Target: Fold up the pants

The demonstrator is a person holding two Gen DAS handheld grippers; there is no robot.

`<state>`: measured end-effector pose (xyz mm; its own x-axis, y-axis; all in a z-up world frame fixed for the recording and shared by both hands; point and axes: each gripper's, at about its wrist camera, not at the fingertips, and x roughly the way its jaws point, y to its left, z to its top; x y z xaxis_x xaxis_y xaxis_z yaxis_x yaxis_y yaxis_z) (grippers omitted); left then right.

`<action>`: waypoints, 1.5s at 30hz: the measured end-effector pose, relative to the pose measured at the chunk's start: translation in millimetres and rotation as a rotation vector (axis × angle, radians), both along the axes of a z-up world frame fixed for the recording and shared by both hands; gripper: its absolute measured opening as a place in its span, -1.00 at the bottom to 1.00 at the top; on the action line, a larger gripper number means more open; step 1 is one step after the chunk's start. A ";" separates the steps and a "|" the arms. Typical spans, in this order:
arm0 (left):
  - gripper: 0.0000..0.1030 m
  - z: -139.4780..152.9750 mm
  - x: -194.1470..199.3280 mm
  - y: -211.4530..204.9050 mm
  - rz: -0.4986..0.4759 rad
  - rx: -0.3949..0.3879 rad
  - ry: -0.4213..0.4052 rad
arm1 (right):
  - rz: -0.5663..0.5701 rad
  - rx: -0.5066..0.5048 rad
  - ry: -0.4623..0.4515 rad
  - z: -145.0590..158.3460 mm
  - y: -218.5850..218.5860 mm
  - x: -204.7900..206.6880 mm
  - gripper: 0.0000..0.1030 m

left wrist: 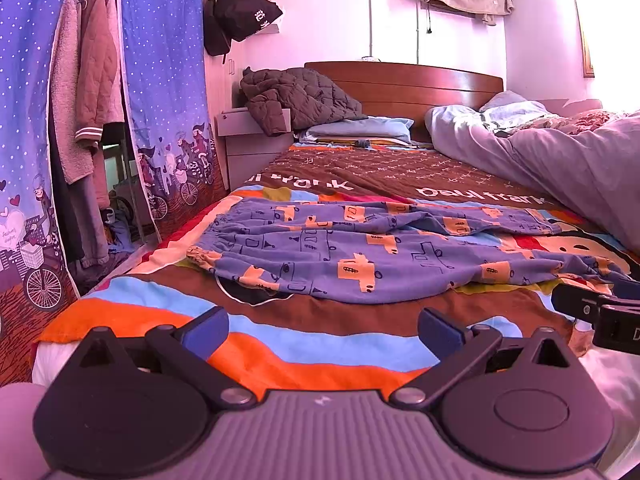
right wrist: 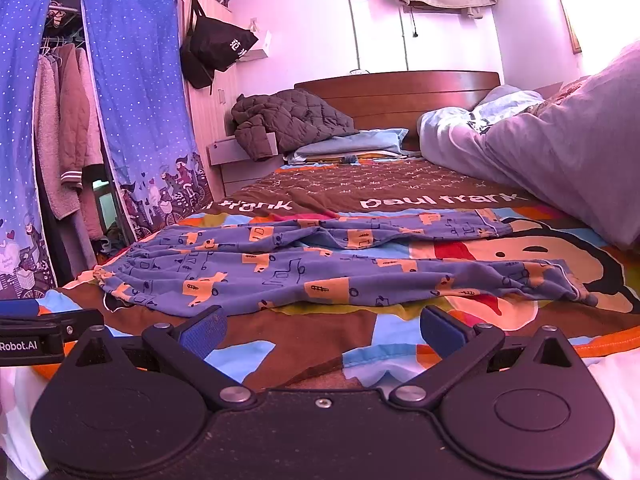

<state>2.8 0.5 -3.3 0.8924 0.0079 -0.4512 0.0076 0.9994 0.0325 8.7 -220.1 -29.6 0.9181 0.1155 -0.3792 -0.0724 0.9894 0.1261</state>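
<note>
Blue pants with orange car prints lie spread flat across the bed, waistband to the left and both legs running right. In the right wrist view the same pants stretch across the middle. My left gripper hovers open just short of the pants' near edge, nothing between its blue pads. My right gripper is also open and empty, a little back from the near leg. The right gripper's side shows at the right edge of the left wrist view, and the left gripper's side at the left edge of the right wrist view.
The bed has a colourful cartoon sheet. A lilac duvet is heaped along the right side. A pillow and a brown quilted jacket lie by the wooden headboard. A blue curtained wardrobe stands to the left.
</note>
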 end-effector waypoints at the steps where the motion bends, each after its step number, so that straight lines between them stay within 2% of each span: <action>1: 0.99 0.0 0.0 0.1 0.000 0.000 0.000 | 0.000 0.000 0.000 -0.3 -0.1 0.0 0.99; 45: 0.99 -1.3 0.3 1.5 0.001 -0.003 0.002 | 0.000 0.013 0.020 -4.1 -1.3 2.0 0.99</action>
<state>3.0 1.9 -4.6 0.8914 0.0078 -0.4532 0.0064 0.9995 0.0298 10.7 -221.4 -33.6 0.9102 0.1203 -0.3963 -0.0693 0.9876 0.1407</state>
